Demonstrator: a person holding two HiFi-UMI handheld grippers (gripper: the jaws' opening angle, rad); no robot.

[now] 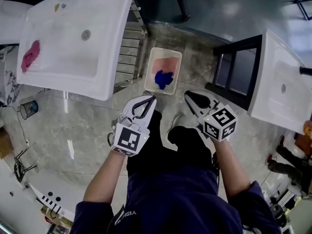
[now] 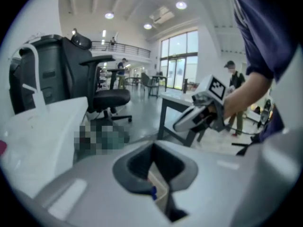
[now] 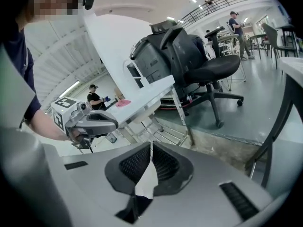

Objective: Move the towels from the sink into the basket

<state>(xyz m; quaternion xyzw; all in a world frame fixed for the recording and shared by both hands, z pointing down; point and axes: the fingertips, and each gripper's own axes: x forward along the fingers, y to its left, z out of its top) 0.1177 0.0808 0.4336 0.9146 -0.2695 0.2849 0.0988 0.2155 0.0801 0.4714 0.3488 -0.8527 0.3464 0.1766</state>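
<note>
A pink towel (image 1: 29,56) lies at the left end of the white sink (image 1: 73,52). On the floor beyond my hands stands the pale basket (image 1: 151,57), holding a pink towel (image 1: 165,64) and a blue towel (image 1: 164,79). My left gripper (image 1: 151,98) hangs shut and empty just short of the basket. My right gripper (image 1: 188,96) is beside it, jaws together with nothing between them. In the left gripper view my left gripper (image 2: 154,145) is shut, with the blue towel (image 2: 152,191) glimpsed below. In the right gripper view my right gripper (image 3: 151,143) is shut; the sink's pink towel (image 3: 122,103) shows far off.
A second white sink (image 1: 280,82) on a black frame (image 1: 239,67) stands at the right. A metal rack (image 1: 129,48) sits under the first sink. A black office chair (image 3: 208,65) stands on the grey floor, and people stand in the background.
</note>
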